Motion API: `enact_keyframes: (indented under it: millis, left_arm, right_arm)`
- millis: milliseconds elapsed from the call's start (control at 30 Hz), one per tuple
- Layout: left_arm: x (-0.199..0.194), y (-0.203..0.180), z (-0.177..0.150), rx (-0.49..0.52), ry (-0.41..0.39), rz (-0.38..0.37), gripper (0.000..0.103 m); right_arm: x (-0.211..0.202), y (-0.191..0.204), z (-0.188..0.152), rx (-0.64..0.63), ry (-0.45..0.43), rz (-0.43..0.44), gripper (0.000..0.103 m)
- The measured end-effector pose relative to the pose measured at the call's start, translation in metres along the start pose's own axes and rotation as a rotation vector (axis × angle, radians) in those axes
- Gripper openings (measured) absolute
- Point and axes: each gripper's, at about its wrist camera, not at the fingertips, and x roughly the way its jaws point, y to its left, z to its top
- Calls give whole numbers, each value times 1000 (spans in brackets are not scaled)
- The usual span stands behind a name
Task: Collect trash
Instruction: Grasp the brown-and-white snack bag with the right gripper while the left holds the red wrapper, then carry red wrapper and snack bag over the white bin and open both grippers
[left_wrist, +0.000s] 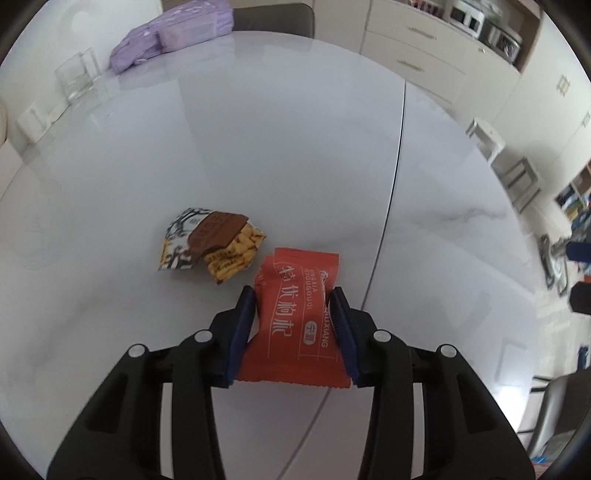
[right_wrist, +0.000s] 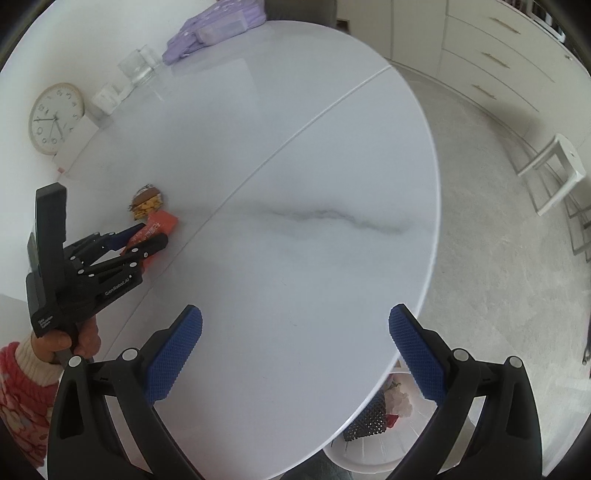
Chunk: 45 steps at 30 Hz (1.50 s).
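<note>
An orange snack wrapper (left_wrist: 295, 314) with white lettering lies on the white marble table (left_wrist: 258, 155). My left gripper (left_wrist: 293, 295) has both blue pads pressed against the wrapper's sides, shut on it. Just left of it sits a crumpled brown, yellow and white wrapper (left_wrist: 210, 245). From the right wrist view, the left gripper (right_wrist: 147, 236) holds the orange wrapper (right_wrist: 164, 223) at the table's left, with the crumpled wrapper (right_wrist: 147, 203) beyond it. My right gripper (right_wrist: 295, 317) stands open above bare tabletop near the table's edge, nothing between its fingers.
A white bin (right_wrist: 373, 435) with trash inside stands on the floor below the table's near edge. A purple pack (left_wrist: 173, 33), a glass (left_wrist: 75, 79) and a clock (right_wrist: 55, 118) sit at the table's far side. A white stool (right_wrist: 554, 170) stands on the floor.
</note>
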Motion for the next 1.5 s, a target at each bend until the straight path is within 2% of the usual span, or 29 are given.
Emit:
enact_keyframes:
  millis: [133,300,433,500,700,833,933,1067,1100,1200,1367,1500]
  left_arm:
    - [-26,9,-13,-110,-6,4,41]
    - [-63,32,-32,-288,12,74,41]
    - [-88,50,-53,-411,21,115,41]
    - [-95,55,-61,-431,19,131,41]
    - [-95,80,-76,-491,24,110,41]
    - [-89,95,-70,-507,22,102,41]
    - [-87,101,-67,-504,17,100,41]
    - [-87,98,-63,-505,10,95,41]
    - [-88,97,-66,-504,9,95,41]
    - [-94,90,-67,-491,6,94,41]
    - [-106,66,-60,-438,2,83,41]
    - [-121,23,-48,-351,-19,43,41]
  right_arm:
    - [5,17,9,-80,22,27,100]
    - [27,76,32,-344,48,49,100]
    - [48,123,54,-471,45,119,100]
    - [65,148,70,-523,45,160,100]
    - [107,199,98,-644,61,151,100]
    - [133,215,105,-714,94,101,88]
    - [142,216,107,-723,125,88,75]
    - [138,215,111,-720,112,76,44]
    - [137,213,113,-706,116,84,40]
    - [126,204,116,-670,102,88,37]
    - [83,177,107,-598,61,115,37]
    - [38,128,83,-505,28,130,37]
